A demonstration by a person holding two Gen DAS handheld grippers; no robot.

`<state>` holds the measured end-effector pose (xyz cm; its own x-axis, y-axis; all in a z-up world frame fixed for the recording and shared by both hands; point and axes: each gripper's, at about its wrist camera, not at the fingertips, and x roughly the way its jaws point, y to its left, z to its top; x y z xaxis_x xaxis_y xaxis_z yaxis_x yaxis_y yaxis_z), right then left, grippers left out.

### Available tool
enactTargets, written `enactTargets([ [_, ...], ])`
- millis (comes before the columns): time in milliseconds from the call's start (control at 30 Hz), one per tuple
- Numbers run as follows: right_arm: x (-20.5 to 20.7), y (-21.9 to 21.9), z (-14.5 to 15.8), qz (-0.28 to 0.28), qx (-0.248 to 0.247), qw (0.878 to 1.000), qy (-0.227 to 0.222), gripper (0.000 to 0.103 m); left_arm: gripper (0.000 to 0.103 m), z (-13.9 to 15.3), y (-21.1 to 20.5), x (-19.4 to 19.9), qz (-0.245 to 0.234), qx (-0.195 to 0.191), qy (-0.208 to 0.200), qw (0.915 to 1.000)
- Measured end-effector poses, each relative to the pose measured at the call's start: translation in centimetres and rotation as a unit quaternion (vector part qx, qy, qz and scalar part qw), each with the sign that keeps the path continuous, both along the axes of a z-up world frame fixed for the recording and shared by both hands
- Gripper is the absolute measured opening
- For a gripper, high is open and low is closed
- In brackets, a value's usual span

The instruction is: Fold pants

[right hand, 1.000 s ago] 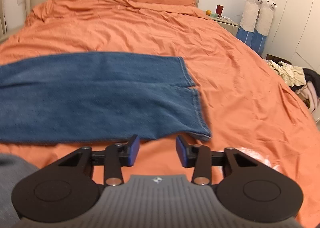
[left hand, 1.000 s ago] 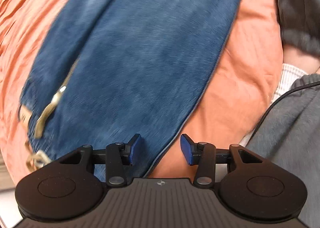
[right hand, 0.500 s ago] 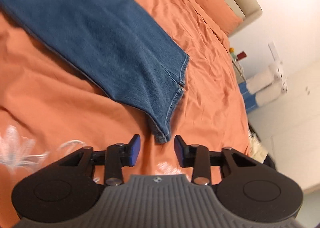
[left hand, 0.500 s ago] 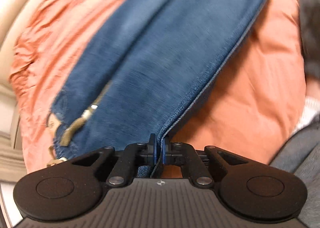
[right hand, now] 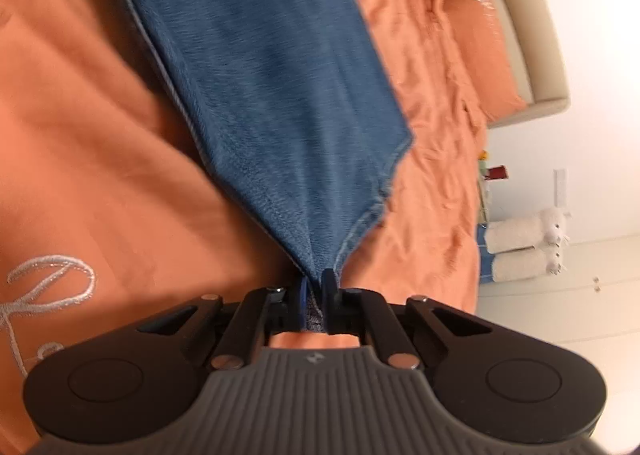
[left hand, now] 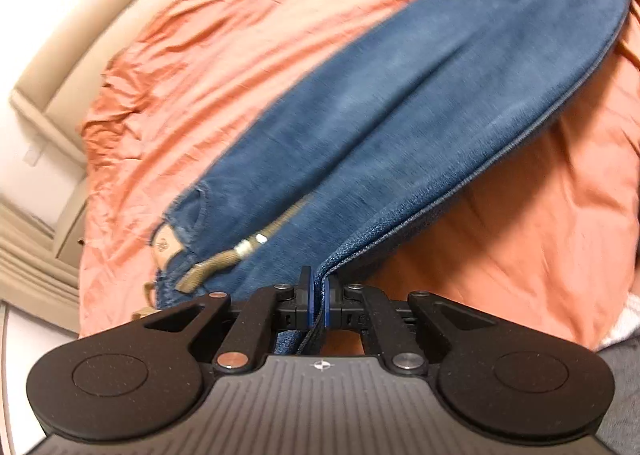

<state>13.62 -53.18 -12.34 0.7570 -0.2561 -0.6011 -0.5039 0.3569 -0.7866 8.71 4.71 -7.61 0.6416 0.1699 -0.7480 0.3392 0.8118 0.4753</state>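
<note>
Left tongs (left hand: 316,301) pinch jeans (left hand: 400,115), apparently waist; right tongs (right hand: 313,305) the hem.

Two close wrist views along the jaws, sharing jeans (left hand: 420,103) and bed (right hand: 80,143).

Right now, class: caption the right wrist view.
Right gripper clamps the jeans hem corner above the orange bedspread.

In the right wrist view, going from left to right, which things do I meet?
White embroidered lettering on the orange bedsheet → blue denim jeans, pinched by the right gripper → orange pillow → two white plush toys.
</note>
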Motion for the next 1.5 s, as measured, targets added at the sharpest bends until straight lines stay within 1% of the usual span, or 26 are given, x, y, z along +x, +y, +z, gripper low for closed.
enactTargets([
  [100,0.0,0.3,2.2,-0.019,0.022,0.999,-0.043,0.000,0.004,1.4,0.2,-0.2,0.023,-0.009,-0.040,0.9989],
  [233,0.3,1.0,6.0,-0.038,0.034,0.995,-0.090,0.000,0.004,4.4,0.6,-0.1,0.042,-0.019,-0.091,0.9948],
  [367,1.6,1.7,10.6,-0.064,0.067,0.988,-0.124,0.000,0.004,7.1,1.2,1.1,0.053,-0.023,-0.120,0.9910],
  [433,3.0,2.3,12.0,-0.072,0.072,0.986,-0.132,0.000,0.004,7.8,1.2,2.3,0.056,-0.014,-0.129,0.9900],
  [500,5.0,3.0,12.8,-0.081,0.072,0.985,-0.133,0.000,0.005,8.3,1.3,4.2,0.059,-0.010,-0.130,0.9897],
  [633,10.4,4.4,12.9,-0.100,0.059,0.986,-0.122,0.000,0.005,8.5,1.7,9.2,0.066,-0.003,-0.128,0.9896],
  [700,13.6,5.0,12.5,-0.110,0.052,0.986,-0.112,0.000,0.005,8.2,1.9,12.2,0.067,0.001,-0.119,0.9907],
  [767,16.9,5.5,11.6,-0.116,0.043,0.987,-0.099,0.000,0.004,7.3,2.3,15.4,0.071,0.001,-0.104,0.9920],
  [867,21.6,6.3,9.4,-0.121,0.029,0.989,-0.074,0.000,0.004,5.0,2.9,20.1,0.074,0.010,-0.082,0.9938],
  [1000,27.7,7.5,5.1,-0.123,0.009,0.992,-0.042,0.000,0.005,1.0,4.2,26.1,0.090,0.003,-0.032,0.9954],
  [1100,31.4,8.5,1.3,-0.124,-0.005,0.992,-0.015,0.000,0.005,-2.5,5.1,29.2,0.097,-0.003,0.008,0.9952],
  [1200,33.9,8.9,-2.3,-0.124,-0.016,0.992,0.009,0.000,0.005,-5.7,5.6,30.9,0.096,0.000,0.032,0.9949],
  [1300,35.6,9.0,-5.0,-0.120,-0.024,0.992,0.028,0.000,0.005,-8.1,5.8,31.2,0.088,0.004,0.046,0.9950],
  [1367,36.4,9.1,-6.1,-0.116,-0.027,0.992,0.036,0.000,0.005,-8.7,5.8,31.5,0.087,-0.001,0.048,0.9951],
  [1467,36.5,9.1,-6.9,-0.109,-0.031,0.993,0.037,0.000,0.005,-8.8,5.9,31.1,0.084,-0.004,0.044,0.9955],
  [1500,36.4,9.1,-6.9,-0.109,-0.031,0.993,0.035,0.000,0.009,-8.8,5.9,30.9,0.085,-0.003,0.041,0.9956],
])
